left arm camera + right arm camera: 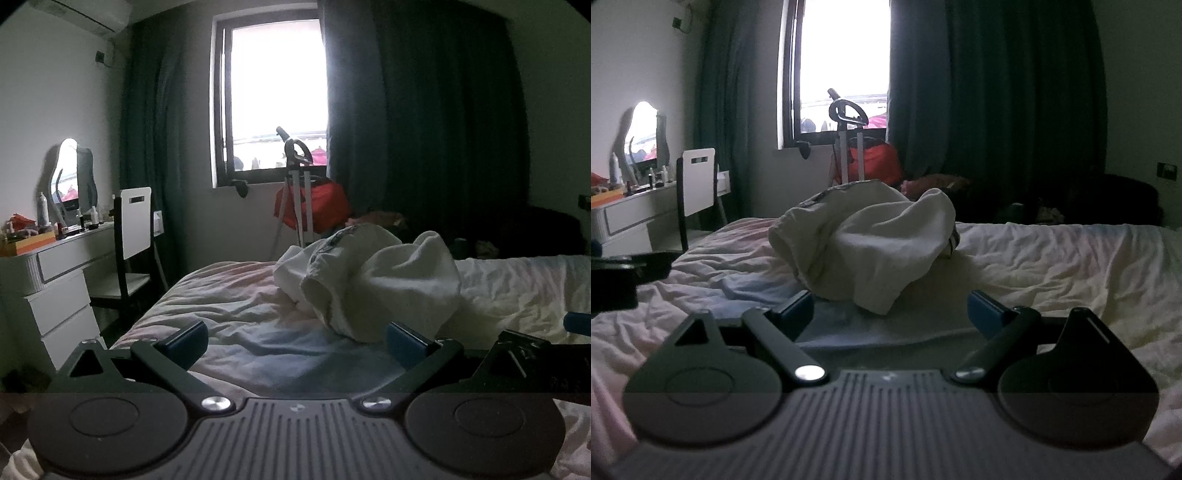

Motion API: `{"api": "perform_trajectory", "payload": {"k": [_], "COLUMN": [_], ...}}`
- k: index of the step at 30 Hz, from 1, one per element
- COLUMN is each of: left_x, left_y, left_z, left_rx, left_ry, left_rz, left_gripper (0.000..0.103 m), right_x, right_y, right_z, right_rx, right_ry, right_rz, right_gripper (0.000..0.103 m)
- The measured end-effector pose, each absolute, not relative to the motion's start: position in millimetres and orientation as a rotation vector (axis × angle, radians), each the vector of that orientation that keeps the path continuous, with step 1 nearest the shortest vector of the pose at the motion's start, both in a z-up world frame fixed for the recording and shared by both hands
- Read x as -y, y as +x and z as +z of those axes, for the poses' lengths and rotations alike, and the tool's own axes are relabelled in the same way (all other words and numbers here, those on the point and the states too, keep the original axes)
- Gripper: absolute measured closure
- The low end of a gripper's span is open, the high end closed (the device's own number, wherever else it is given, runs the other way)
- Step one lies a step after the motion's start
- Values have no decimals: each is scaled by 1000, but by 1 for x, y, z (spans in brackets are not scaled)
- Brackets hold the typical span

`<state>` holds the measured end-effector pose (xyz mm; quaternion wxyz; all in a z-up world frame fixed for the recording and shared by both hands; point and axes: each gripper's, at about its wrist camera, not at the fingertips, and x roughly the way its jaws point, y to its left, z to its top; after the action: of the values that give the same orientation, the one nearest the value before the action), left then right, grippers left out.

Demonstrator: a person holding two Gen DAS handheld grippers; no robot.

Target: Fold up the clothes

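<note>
A crumpled white garment [373, 280] lies in a heap on the bed [229, 295]; it also shows in the right wrist view [868, 240]. My left gripper [295, 339] is open and empty, low over the sheet just in front of the heap, with its right fingertip [404, 341] close to the cloth's near edge. My right gripper [890, 310] is open and empty, also just in front of the heap on the bed [1052, 258]. The right gripper's edge shows at the far right of the left wrist view [535, 347].
A white dresser [55, 280] with a mirror and bottles and a white-backed chair [133, 236] stand left of the bed. A red bag on a stand [310, 203] sits under the window. Dark curtains hang behind. Dark clutter lies beyond the bed's far edge.
</note>
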<state>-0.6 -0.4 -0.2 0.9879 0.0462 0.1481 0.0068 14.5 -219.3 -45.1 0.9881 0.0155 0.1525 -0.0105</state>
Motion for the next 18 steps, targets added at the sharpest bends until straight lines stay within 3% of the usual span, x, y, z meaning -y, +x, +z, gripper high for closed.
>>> {"api": "perform_trajectory", "payload": {"k": [18], "left_x": [-2], "left_y": [-10], "left_z": [1], "left_rx": [-278], "left_ry": [92], "left_rz": [16], "left_gripper": [0], "right_x": [220], "right_y": [9], "right_z": [-44], "right_rx": [-280], "right_ry": [27], "right_rz": [-28], "right_gripper": [12]}}
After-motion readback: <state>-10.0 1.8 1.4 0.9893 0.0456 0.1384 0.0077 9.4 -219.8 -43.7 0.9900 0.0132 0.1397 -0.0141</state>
